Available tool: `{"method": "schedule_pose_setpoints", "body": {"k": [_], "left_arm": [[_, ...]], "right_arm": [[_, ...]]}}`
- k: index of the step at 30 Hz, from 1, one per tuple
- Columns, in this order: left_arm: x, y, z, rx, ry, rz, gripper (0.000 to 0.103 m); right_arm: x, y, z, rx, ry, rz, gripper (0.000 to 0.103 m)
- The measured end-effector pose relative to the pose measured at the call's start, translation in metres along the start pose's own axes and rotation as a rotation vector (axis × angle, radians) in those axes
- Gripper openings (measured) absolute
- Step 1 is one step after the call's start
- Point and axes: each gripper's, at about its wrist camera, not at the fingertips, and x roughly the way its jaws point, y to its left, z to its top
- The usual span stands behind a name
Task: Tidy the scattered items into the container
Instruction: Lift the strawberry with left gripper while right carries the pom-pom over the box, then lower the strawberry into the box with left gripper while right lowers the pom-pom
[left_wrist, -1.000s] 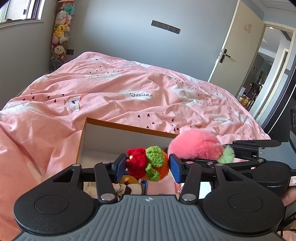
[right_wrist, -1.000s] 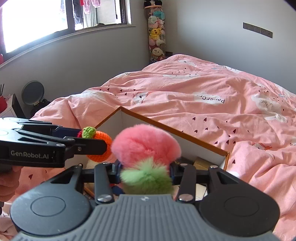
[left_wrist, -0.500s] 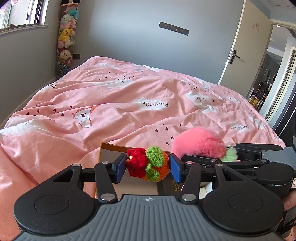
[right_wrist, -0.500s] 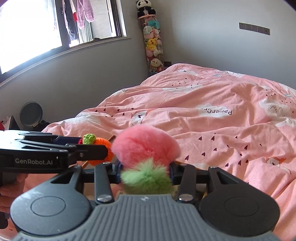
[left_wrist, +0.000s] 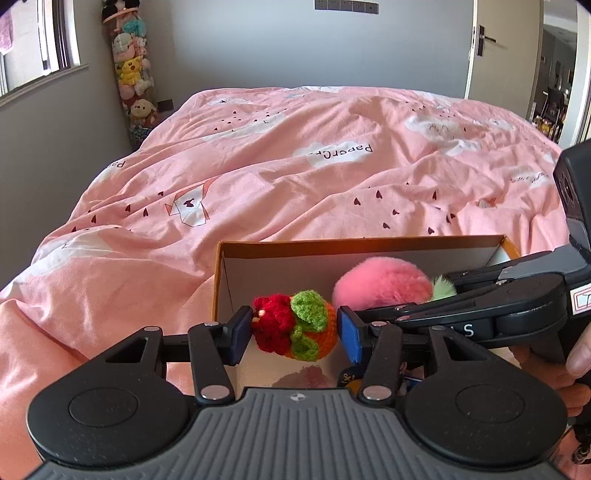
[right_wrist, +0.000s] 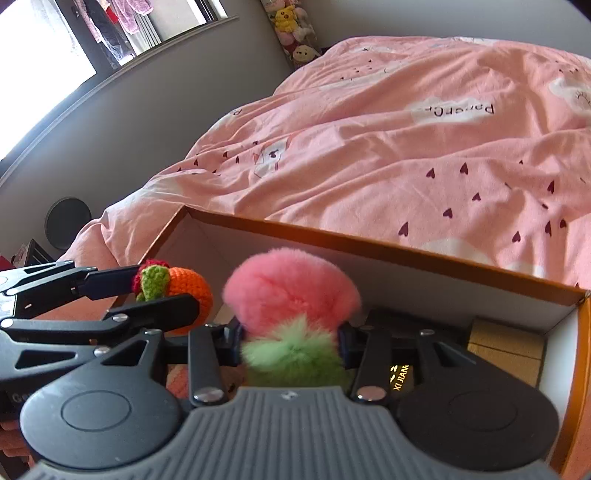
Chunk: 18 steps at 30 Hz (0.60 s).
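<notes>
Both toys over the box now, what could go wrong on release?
1. The left gripper and right gripper sit very close over the box; opening the fingers could knock them together.
2. The crochet toy hangs near the box's left wall, so it might drop outside onto the bedspread.

Both wrist cameras look down close over the box (left_wrist: 369, 246) (shared, with bed (right_wrist: 406, 155) beyond).

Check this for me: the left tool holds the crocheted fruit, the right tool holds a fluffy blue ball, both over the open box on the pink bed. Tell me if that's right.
One thing is wrong: the fluffy ball in the right tool is pink with a green tuft, not blue, as the right wrist view shows. The left tool does hold the crocheted fruit, both over the open box on the pink bed.
</notes>
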Motion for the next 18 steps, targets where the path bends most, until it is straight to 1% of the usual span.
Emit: {"method": "schedule_pose_setpoints", "body": {"k": [6,8,12,18], "left_arm": [[0.01,-0.004,-0.005,0.047,0.042,0.038,0.058],[0.013,-0.005,-0.006,0.055,0.051,0.042,0.058],[0.015,-0.009,-0.007,0.078,0.05,0.066,0.058],[0.016,-0.014,-0.01,0.119,0.038,0.096,0.058]], "right_arm": [[0.011,-0.001,-0.006,-0.026,0.034,-0.041,0.049],[0.013,-0.002,-0.007,-0.038,0.041,-0.052,0.052],[0.013,-0.005,-0.007,-0.03,0.044,-0.061,0.052],[0.004,-0.01,-0.009,-0.004,0.033,-0.06,0.057]]}}
